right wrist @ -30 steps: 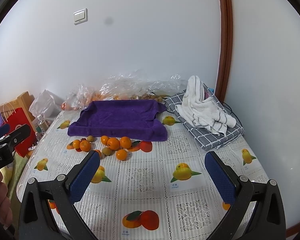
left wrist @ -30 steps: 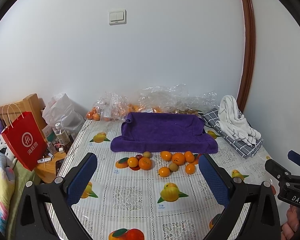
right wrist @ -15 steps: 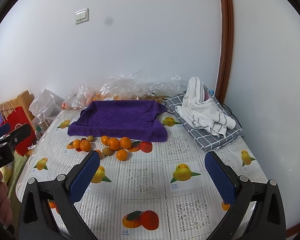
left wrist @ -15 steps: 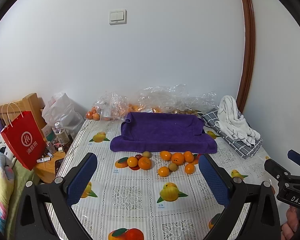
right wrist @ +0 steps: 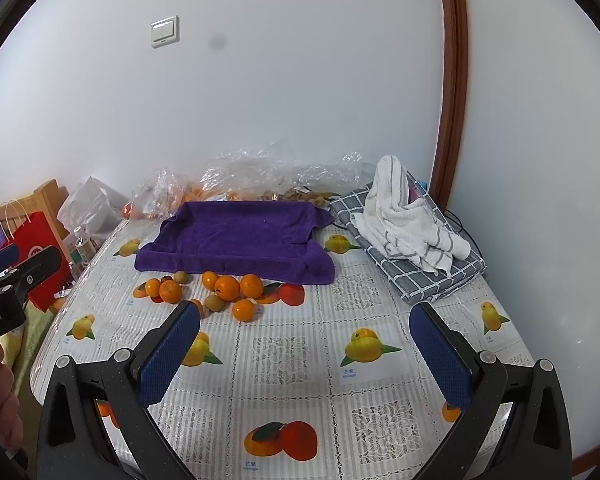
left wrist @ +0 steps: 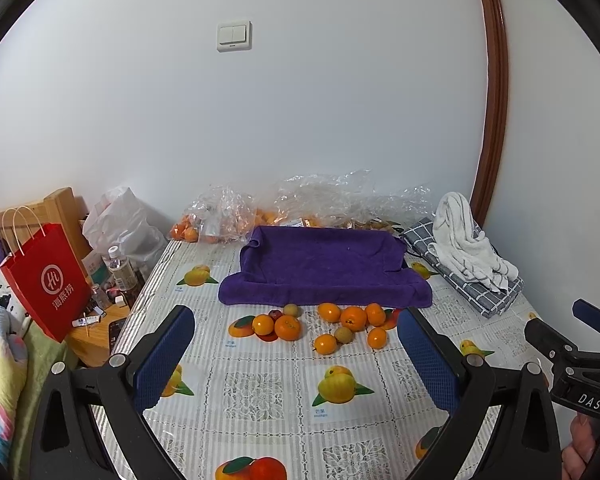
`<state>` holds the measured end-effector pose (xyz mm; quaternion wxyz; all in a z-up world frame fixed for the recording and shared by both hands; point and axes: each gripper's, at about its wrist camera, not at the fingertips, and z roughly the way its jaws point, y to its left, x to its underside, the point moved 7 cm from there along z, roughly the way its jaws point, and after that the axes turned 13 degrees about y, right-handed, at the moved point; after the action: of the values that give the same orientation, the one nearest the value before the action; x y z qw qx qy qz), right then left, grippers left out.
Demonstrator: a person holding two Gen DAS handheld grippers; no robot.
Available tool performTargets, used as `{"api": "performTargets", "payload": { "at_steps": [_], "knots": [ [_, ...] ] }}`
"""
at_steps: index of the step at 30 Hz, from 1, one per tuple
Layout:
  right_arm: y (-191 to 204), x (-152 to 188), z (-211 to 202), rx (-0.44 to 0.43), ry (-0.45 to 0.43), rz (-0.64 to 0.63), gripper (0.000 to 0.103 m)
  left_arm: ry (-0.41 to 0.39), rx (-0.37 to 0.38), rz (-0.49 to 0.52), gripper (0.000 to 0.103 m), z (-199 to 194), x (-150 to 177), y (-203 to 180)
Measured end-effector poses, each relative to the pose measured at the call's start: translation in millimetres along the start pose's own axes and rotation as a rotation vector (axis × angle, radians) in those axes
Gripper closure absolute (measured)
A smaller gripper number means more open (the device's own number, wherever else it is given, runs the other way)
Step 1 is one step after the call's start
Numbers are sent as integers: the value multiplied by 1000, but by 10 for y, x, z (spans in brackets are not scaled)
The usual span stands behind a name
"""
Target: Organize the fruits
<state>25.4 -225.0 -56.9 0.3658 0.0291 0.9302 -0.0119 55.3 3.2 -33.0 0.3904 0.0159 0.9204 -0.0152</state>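
Observation:
Several loose oranges point(left wrist: 353, 317) point(right wrist: 227, 287) lie with a few small brownish-green fruits point(left wrist: 343, 335) point(right wrist: 213, 303) and a small dark red fruit point(left wrist: 275, 314) on the patterned tablecloth, just in front of a purple towel point(left wrist: 324, 266) point(right wrist: 240, 240) draped over something tray-shaped. My left gripper point(left wrist: 296, 354) hangs open above the cloth, nearer than the fruit, with nothing between its blue pads. My right gripper point(right wrist: 306, 354) is also open and empty, to the right of the fruit cluster. Each gripper shows at the edge of the other's view.
Clear plastic bags of oranges point(left wrist: 216, 224) and crumpled wrap point(right wrist: 268, 176) lie against the wall behind the towel. A white striped towel point(right wrist: 408, 220) rests on a folded grey checked cloth point(right wrist: 436, 276) at the right. A red paper bag point(left wrist: 46, 280) and bottles stand left of the table.
Both views have barely shifted; the fruit and the towel have stayed put and both grippers have stayed open.

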Motion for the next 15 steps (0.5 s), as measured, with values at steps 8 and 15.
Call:
{"api": "performTargets", "payload": {
  "at_steps": [8, 15],
  "knots": [
    [22, 10, -3, -1, -3, -6, 0, -2, 6, 0, 1, -7, 15, -2],
    [53, 27, 3, 5, -5, -16, 0, -4, 5, -2, 1, -14, 33, 23]
  ]
}}
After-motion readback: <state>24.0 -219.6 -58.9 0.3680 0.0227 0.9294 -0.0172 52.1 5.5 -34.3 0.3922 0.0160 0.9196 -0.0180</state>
